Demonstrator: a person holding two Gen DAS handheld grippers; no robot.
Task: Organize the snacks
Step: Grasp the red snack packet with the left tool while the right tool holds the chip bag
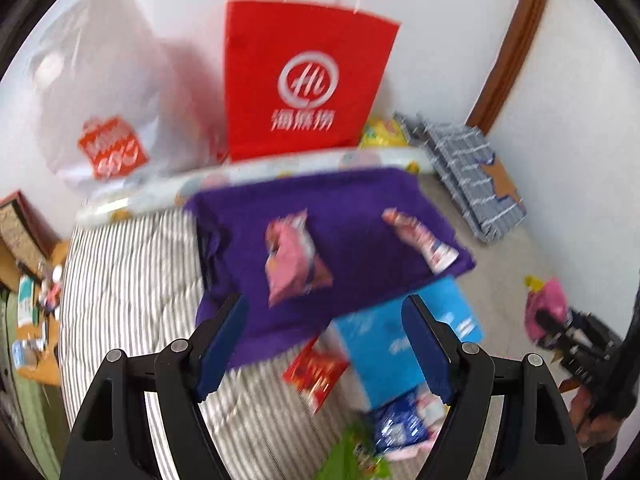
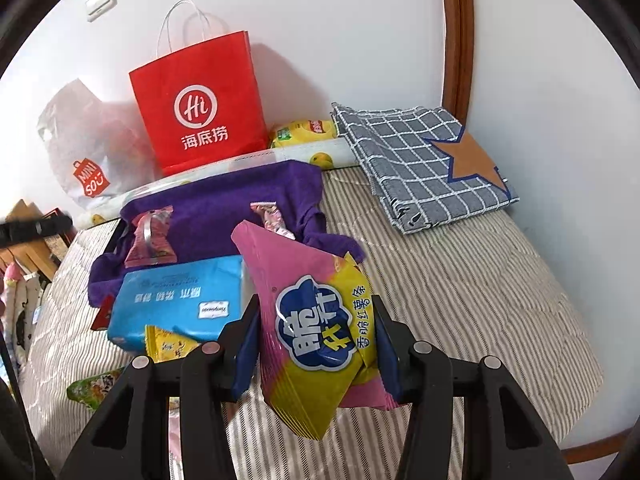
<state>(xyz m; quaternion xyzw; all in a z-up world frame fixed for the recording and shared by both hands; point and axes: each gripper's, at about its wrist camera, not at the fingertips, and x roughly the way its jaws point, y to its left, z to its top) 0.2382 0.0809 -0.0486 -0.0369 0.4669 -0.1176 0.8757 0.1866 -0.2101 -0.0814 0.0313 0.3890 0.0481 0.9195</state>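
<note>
On the bed (image 2: 460, 280), a towel (image 2: 224, 208) lies near the far edge with two small snack packets (image 2: 150, 236) on it, left and right. A paper bag (image 2: 200, 104) stands behind it against the wall, a plastic bag (image 2: 86, 148) to its left (contents unclear), a folded cloth (image 2: 420, 164) at the far right corner. A tissue pack (image 2: 180, 300) overlaps the towel's near edge.
</note>
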